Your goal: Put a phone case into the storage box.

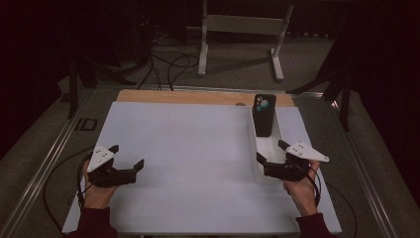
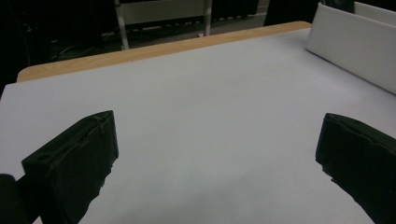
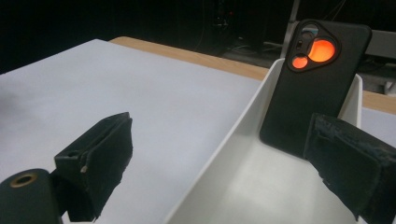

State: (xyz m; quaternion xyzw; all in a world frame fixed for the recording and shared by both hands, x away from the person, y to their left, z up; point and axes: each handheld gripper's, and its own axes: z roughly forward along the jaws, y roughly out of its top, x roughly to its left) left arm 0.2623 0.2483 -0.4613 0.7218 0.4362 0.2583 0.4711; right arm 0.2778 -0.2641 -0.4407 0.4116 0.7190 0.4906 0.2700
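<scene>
A black phone [image 1: 263,115] leans upright against the far end of a long white tray [image 1: 274,145] at the table's right, its camera side towards me. In the right gripper view the phone [image 3: 313,88] shows orange-lit lenses and stands inside the tray [image 3: 236,140]. My right gripper [image 1: 271,152] is open at the tray's near end, one jaw over the tray, one outside its left wall; nothing is held [image 3: 219,158]. My left gripper [image 1: 128,156] is open above the bare white mat [image 1: 183,148] at the left [image 2: 217,154].
A wooden table edge [image 1: 198,96] runs along the far side of the mat. Beyond it are metal stand legs [image 1: 203,44] and cables on the floor. The tray's white wall [image 2: 350,51] shows at the far right of the left gripper view.
</scene>
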